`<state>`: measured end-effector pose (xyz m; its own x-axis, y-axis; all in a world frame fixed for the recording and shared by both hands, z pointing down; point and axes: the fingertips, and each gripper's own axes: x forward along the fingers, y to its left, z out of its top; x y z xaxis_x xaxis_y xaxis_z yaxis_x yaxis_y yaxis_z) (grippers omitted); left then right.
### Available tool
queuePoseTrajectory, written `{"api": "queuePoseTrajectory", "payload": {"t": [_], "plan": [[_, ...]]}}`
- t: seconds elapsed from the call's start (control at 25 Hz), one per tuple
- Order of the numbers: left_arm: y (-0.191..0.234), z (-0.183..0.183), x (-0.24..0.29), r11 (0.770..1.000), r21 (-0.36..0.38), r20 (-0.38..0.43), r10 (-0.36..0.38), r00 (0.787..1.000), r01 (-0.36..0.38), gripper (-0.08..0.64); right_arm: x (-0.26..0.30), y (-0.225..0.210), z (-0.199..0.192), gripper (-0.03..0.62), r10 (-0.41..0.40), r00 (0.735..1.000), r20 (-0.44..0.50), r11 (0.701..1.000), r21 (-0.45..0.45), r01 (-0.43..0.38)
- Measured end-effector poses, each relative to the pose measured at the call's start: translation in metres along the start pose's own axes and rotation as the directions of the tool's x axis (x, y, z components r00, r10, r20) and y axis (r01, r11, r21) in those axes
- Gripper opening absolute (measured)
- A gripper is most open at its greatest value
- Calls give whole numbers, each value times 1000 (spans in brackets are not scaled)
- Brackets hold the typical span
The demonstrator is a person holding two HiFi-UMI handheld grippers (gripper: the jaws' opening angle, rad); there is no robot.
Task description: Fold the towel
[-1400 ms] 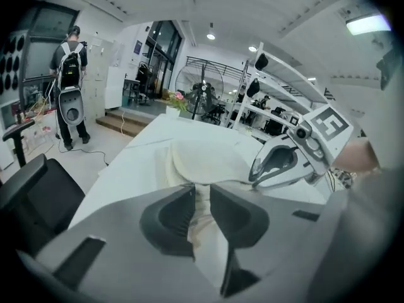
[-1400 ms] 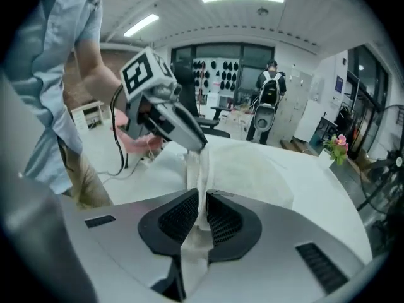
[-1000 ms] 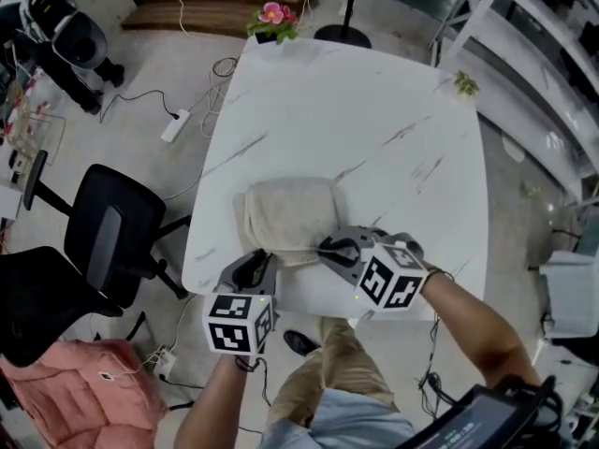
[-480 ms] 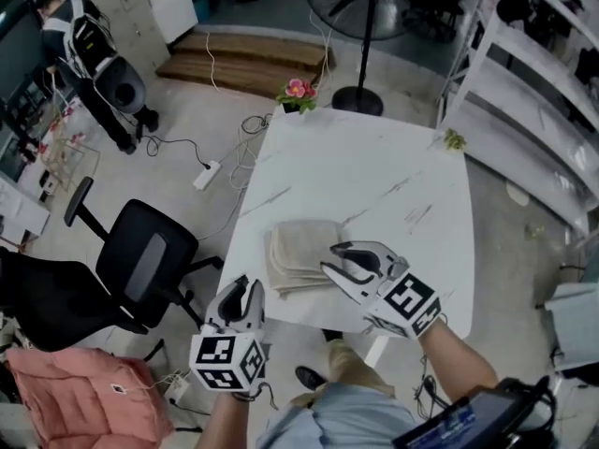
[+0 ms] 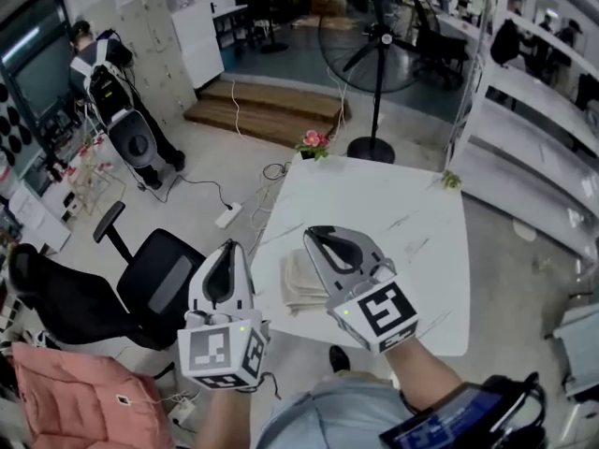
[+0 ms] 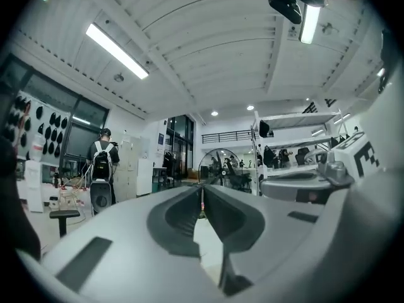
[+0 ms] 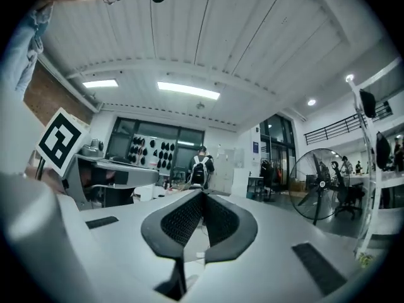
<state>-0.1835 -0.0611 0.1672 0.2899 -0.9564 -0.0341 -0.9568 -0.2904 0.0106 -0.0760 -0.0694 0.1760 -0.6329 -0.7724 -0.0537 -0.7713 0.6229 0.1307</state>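
The beige towel (image 5: 301, 283) lies folded on the white marble table (image 5: 412, 213), partly hidden behind my right gripper. Both grippers are held up high in front of the camera, well above the towel and pointing out level across the room. The left gripper (image 5: 227, 247) is shut and empty; its jaws have just been closing with nothing between them. The right gripper (image 5: 314, 233) is also shut and empty, its jaws having just closed on nothing. In the left gripper view the left gripper (image 6: 202, 191) has its jaws meeting; the right gripper view shows the right gripper (image 7: 203, 197) likewise.
A small flower pot (image 5: 314, 142) stands at the table's far edge. A black office chair (image 5: 159, 283) is left of the table, a standing fan (image 5: 374, 45) beyond it, white shelves (image 5: 533, 110) at the right. A person with a backpack (image 5: 98, 64) stands far left.
Both grippers have risen from the towel's near edge to well above the table and tipped up to level. Their jaws have shut empty. The towel stays folded on the table.
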Motion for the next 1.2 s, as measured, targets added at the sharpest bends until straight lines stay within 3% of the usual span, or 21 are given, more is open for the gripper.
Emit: {"api": "queuePoseTrajectory", "payload": {"t": [0.36,1.2], "plan": [[0,14,-11,999,-29,48,14,999,-13,14,-1,1,3,12,-40,999,5,999,-15,40],[8,19,3,1000,-27,48,5,999,-4,14,10,4,10,12,-56,997,49,998,-29,58]]}}
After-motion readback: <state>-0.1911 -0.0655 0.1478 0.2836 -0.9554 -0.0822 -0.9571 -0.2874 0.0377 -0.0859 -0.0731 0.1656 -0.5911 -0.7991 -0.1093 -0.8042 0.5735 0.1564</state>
